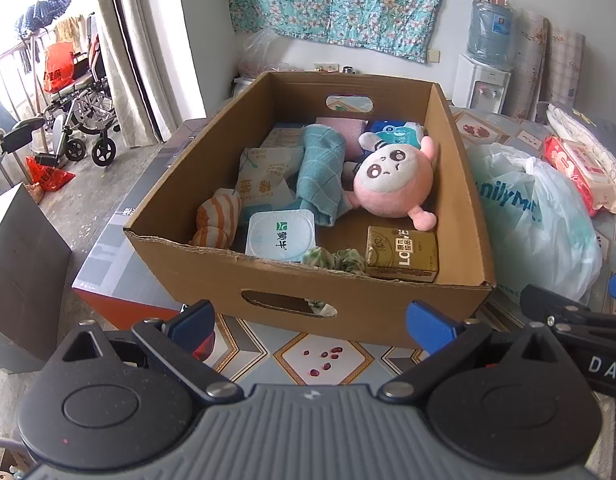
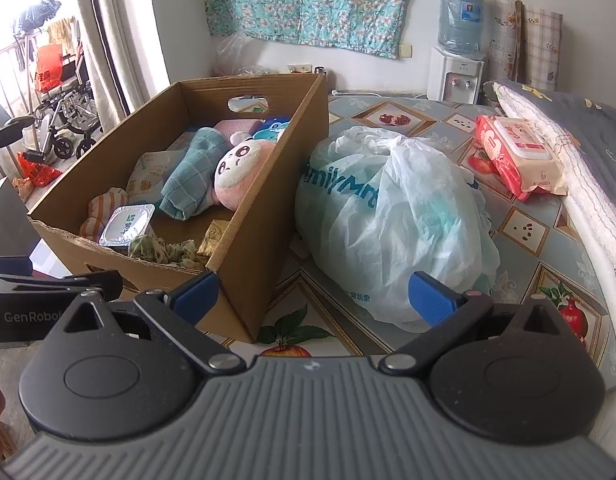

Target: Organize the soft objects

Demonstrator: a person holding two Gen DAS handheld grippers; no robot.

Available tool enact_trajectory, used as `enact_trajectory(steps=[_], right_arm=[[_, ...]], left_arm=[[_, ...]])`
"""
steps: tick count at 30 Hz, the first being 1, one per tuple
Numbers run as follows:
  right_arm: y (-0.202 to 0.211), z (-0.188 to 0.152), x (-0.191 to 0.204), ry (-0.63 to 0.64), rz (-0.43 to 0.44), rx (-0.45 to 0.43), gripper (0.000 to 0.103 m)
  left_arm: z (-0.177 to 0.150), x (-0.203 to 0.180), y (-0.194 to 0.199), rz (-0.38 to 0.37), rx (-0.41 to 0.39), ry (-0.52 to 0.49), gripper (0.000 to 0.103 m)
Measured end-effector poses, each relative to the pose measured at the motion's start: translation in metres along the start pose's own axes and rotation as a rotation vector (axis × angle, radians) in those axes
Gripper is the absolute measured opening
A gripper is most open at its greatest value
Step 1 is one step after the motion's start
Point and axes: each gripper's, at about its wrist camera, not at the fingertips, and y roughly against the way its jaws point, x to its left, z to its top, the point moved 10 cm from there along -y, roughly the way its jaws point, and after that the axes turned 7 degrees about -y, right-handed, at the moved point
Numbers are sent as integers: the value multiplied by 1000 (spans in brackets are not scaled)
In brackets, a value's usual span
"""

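A cardboard box [image 1: 456, 184] [image 2: 268, 184] stands on a patterned table and holds a pink plush toy [image 1: 392, 184] [image 2: 234, 178], a teal towel [image 1: 322, 168] [image 2: 186, 178], an orange striped cloth [image 1: 218, 218], a green scrunchie [image 1: 334, 258], a foil-lidded cup [image 1: 282, 236], a gold packet [image 1: 402, 254] and paper sachets. My left gripper [image 1: 310, 320] hovers open before the box's near wall, empty. My right gripper [image 2: 312, 296] is open and empty too, between the box's corner and a white plastic bag [image 2: 396, 216] [image 1: 536, 216].
A red pack of wet wipes [image 2: 520, 156] [image 1: 576, 168] lies at the right by a folded quilt [image 2: 568, 128]. A water dispenser [image 2: 456, 68] stands at the back wall. Left of the table are a grey-orange box [image 1: 120, 248], a dark board and a wheelchair [image 1: 76, 120].
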Motion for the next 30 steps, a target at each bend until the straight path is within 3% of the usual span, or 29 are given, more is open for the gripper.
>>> enact_trajectory(steps=[30], right_arm=[[-3,0,5,8,-2,4,102]], left_arm=[[-4,1,-4,-5,15,24,102]])
